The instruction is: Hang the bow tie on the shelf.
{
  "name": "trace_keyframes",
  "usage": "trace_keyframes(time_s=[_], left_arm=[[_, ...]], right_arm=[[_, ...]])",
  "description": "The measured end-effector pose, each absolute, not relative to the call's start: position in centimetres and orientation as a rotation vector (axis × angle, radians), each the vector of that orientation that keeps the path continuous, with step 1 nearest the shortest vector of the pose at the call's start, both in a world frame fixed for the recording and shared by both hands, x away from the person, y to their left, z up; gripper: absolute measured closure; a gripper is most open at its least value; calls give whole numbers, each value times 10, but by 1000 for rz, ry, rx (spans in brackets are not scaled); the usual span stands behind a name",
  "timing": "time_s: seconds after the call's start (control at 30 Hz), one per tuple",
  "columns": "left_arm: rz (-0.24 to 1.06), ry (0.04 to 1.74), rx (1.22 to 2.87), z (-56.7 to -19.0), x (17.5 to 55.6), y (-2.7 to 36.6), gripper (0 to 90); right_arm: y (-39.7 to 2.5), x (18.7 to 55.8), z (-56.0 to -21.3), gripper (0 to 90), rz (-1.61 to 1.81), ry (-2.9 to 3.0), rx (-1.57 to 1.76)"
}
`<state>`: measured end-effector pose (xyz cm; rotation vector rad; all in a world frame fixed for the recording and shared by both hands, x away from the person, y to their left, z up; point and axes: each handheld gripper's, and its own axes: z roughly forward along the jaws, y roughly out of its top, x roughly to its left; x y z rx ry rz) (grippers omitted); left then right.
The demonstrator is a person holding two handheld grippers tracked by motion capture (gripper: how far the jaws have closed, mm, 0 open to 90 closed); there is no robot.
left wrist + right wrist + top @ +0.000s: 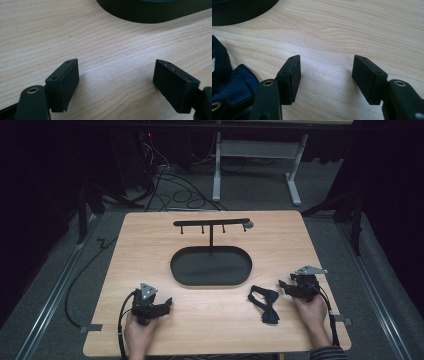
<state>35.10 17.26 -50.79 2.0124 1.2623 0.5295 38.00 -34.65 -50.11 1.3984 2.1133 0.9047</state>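
Note:
A dark navy bow tie (265, 302) with its strap lies on the wooden table (150, 250), just left of my right gripper (286, 286). In the right gripper view the bow tie (229, 85) shows at the lower left, beside the open right gripper (325, 75), whose jaws hold nothing. My left gripper (167, 304) rests near the front left of the table; in its own view the left gripper (116, 78) stands open over bare wood. A black oval tray (180, 270) with a T-shaped hook stand (211, 223) sits mid-table.
The oval tray's dark wall shows in the left gripper view (150, 12) at the top and in the right gripper view (239, 11) at the top left. Cables (180, 195) and a table frame (255, 150) lie on the floor beyond the table.

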Motion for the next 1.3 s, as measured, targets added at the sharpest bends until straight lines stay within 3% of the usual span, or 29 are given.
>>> trace_keyframes(time_s=[0.97,1.3], left_arm=[[530,1262,2013,-508,351,173,213],[530,1262,2013,-508,351,173,213]], right_arm=[[-346,378,-501,380,907,2129,1390],[-346,373,-500,425,903,2091,1376]])
